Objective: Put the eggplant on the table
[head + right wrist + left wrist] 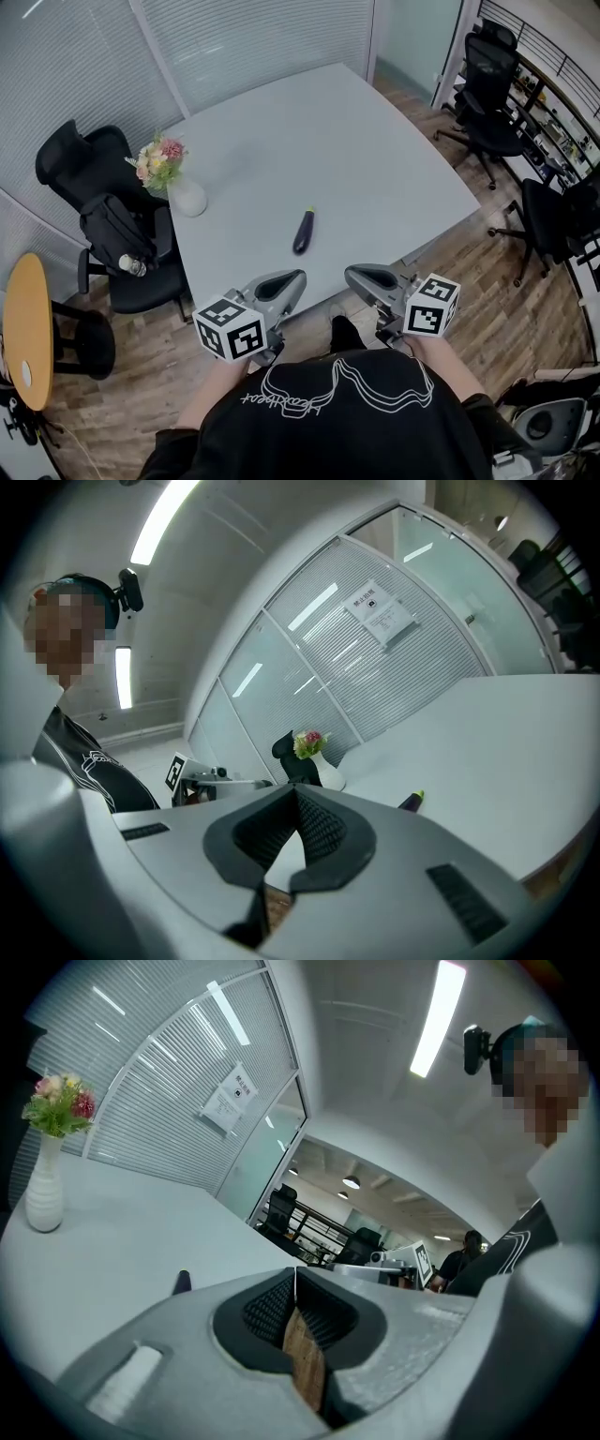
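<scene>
Purple-black, the eggplant (303, 232) lies flat on the pale grey table (375, 159). It is ahead of both claws and apart from them, closer to the near edge than to the middle. The left claw (286, 284) and the right claw (366, 277) hover side by side short of that edge, over the wooden floor (469, 272). Each has its jaws pressed together with nothing between them.

Only the head view shows the whole eggplant and both claws at once. The left gripper view catches just a dark tip of it, peeking over the claw's grey housing to the left of the closed tips. The right gripper view shows the green stalk end, to the right of its tips. Each gripper view also takes in the other claw's marker cube and the person's head camera, which the head view cannot see. The left gripper view adds an office behind glass, with dark chairs and a person far off.

A white vase (187, 198) holds pink and yellow flowers (157, 161). It stands on the table ahead of the left claw and off to its left. Beyond the vase, a black chair (80, 164) carries a black backpack (117, 230).

A sheet of paper (230, 1099) hangs on the ribbed glass wall, its print too small to read. White script runs across the person's black shirt (333, 398), upside down and not legible
</scene>
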Available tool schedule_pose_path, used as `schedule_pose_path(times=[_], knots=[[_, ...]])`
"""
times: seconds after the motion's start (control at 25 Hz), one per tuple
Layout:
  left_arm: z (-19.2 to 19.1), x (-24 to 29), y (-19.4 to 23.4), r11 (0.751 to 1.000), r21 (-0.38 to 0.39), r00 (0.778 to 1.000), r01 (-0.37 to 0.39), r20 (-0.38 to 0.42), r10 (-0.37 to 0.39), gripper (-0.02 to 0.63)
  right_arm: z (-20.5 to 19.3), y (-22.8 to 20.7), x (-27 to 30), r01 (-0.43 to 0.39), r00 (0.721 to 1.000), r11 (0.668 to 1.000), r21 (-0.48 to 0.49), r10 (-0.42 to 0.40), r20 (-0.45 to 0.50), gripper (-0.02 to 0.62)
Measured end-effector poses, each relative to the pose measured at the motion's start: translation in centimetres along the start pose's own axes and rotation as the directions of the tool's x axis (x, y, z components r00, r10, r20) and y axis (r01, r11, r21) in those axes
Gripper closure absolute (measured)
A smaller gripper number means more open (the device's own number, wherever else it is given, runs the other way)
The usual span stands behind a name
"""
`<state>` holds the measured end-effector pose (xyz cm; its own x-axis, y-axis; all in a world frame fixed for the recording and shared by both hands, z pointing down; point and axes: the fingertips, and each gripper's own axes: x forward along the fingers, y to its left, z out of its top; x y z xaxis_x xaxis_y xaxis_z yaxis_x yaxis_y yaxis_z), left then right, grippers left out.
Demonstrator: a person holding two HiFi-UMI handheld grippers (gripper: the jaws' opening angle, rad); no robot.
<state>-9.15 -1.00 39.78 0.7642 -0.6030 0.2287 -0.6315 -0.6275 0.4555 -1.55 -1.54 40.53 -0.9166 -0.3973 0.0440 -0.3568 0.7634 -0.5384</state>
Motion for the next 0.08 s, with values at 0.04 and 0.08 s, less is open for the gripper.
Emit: schedule_pose_path(times=[0.04,0.08], knots=[[-0.12,-0.14,-0.13,1.0,-0.001,1.0,0.0,0.0,0.0,0.588,-0.15,0.21,-0.11,0.001,1.0,1.0,0.0,-0.001,0.0,0.588],[-0.23,-0.28,-0.28,1.0,-0.002,1.0,0.0,0.0,0.0,0.588,-0.31,0.42,-0.24,0.002,1.0,1.0,0.0,-0.002,-0.001,0.588]])
